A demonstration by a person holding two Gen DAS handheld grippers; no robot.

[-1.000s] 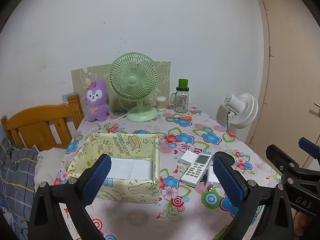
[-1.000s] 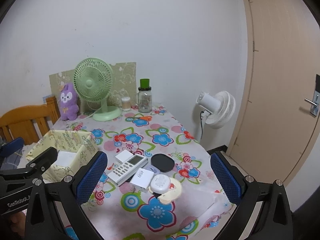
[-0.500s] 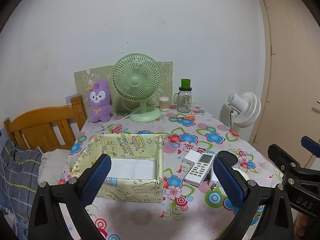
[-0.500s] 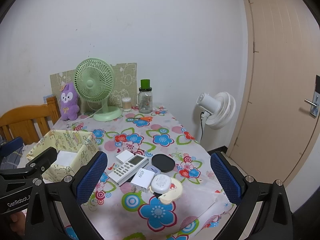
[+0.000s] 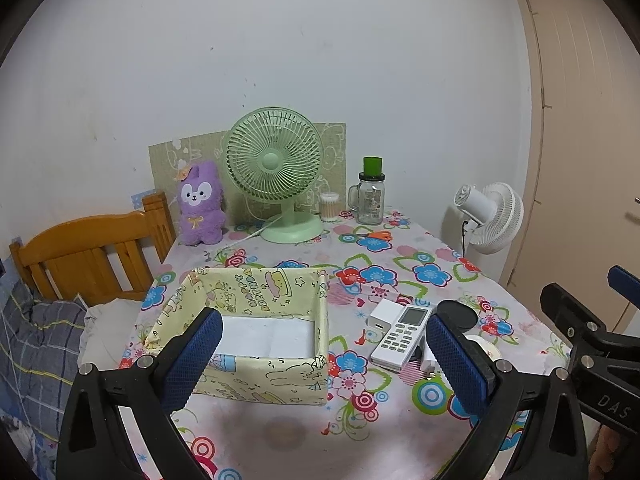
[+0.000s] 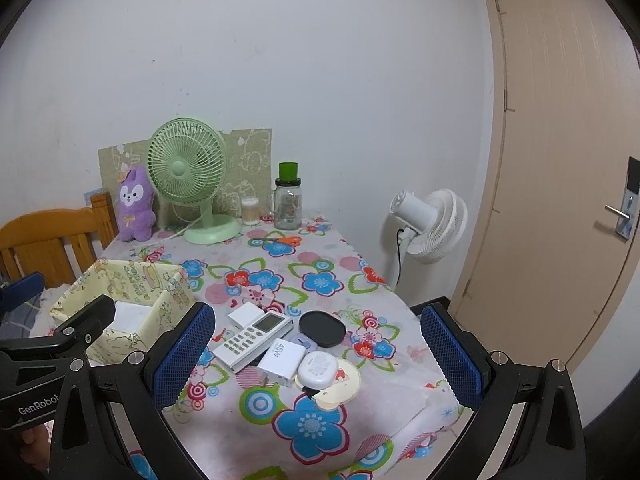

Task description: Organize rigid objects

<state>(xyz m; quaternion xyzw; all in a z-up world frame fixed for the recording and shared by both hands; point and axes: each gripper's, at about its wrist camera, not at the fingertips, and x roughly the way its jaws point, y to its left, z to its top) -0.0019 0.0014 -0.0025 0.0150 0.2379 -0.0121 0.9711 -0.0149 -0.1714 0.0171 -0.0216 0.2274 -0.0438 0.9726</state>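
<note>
A yellow patterned fabric box (image 5: 256, 288) (image 6: 132, 280) stands on the floral tablecloth with a white sheet on its floor. To its right lies a cluster: a white remote (image 5: 401, 337) (image 6: 252, 340), a white charger block (image 6: 280, 362), a small white cube (image 5: 383, 316), a black disc (image 6: 322, 328), a white oval case (image 6: 318, 368) and a cream round piece (image 6: 340, 388). My left gripper (image 5: 324, 364) hovers open above the box's near edge. My right gripper (image 6: 316, 356) hangs open over the cluster, holding nothing.
At the back stand a green desk fan (image 5: 276, 176), a purple plush (image 5: 200, 204), a glass jar with green lid (image 5: 371, 196), a cotton-swab cup (image 5: 330, 207) and orange scissors (image 5: 374, 235). A wooden chair (image 5: 84, 248) is left; a white floor fan (image 6: 428, 224) and door right.
Both grippers have drifted slightly back and up, so the table objects sit a little lower and smaller in view. Both stay open; nothing on the table has moved.
</note>
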